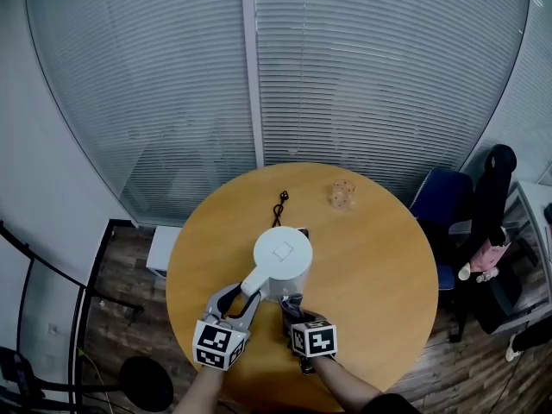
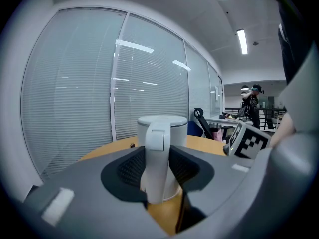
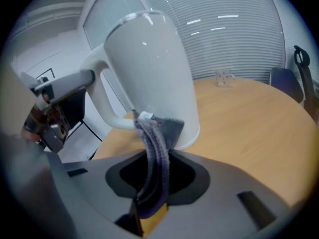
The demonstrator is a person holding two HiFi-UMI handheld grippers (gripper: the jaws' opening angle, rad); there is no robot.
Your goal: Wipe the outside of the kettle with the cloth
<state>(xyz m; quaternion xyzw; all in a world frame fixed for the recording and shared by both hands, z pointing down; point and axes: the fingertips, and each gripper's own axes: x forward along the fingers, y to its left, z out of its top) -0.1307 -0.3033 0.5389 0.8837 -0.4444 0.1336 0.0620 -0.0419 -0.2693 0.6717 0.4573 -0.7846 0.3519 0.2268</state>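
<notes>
I look down on a round wooden table (image 1: 379, 257) standing on a dark plank floor (image 1: 121, 261), close to a glass wall. Pale slatted blinds (image 1: 371, 76) cover the glass, and a white post (image 1: 252, 67) splits it. A blue chair (image 1: 438, 201) sits at the table's right. Strip lights (image 2: 242, 41) glow on the ceiling.

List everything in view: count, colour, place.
table: 1, brown wood, round, centre
kettle: 1, white, middle of table
cloth: 1, grey, by kettle's base
cable: 1, black, on table beyond kettle
glass: 1, clear, table's far side
blue chair: 1, right of table
black chair: 1, far right
left gripper: 1, grey, shut on kettle's handle
right gripper: 1, grey, shut on cloth
</notes>
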